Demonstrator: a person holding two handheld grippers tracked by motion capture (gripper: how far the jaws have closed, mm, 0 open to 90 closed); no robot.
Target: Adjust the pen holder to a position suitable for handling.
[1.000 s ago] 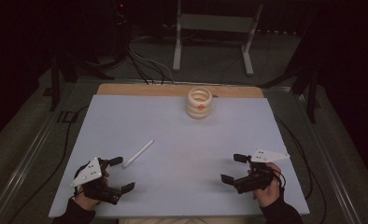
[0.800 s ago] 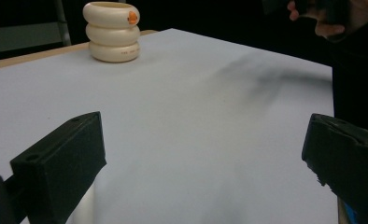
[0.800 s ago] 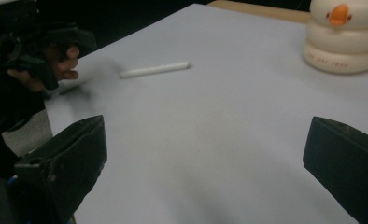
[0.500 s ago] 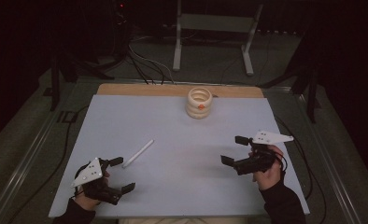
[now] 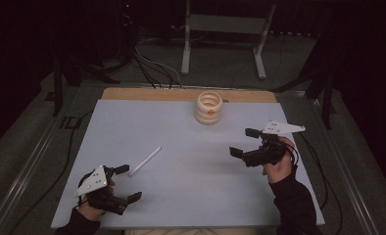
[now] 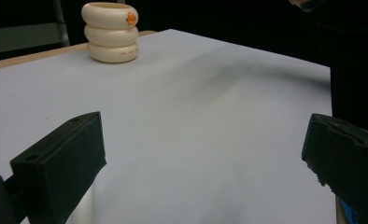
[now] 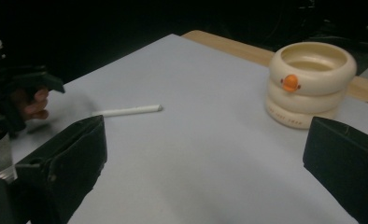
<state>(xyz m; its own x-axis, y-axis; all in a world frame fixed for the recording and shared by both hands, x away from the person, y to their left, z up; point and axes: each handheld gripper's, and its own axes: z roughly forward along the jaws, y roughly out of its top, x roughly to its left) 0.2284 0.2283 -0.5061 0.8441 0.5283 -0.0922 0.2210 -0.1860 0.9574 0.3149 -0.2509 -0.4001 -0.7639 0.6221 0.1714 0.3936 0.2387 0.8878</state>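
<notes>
A cream ringed cup [image 5: 209, 107] with an orange dot stands at the far middle of the pale sheet [image 5: 181, 127]; it also appears in the left gripper view [image 6: 110, 31] and the right gripper view [image 7: 310, 84]. A thin white stick [image 5: 144, 161] lies flat left of centre, seen again in the right gripper view [image 7: 127, 110]. My left gripper [image 5: 125, 183] rests open at the near left, just short of the stick. My right gripper [image 5: 244, 142] hovers open at the right, empty, jaws pointing left.
A wooden board edge [image 5: 147, 93] runs along the sheet's far side. Cables [image 5: 154, 68] and a metal stand [image 5: 220, 29] lie on the dark floor beyond. Rails [image 5: 29, 161] flank the table on the left.
My right gripper has risen and moved away from the near edge toward the table's middle right. The left gripper has stayed put.
</notes>
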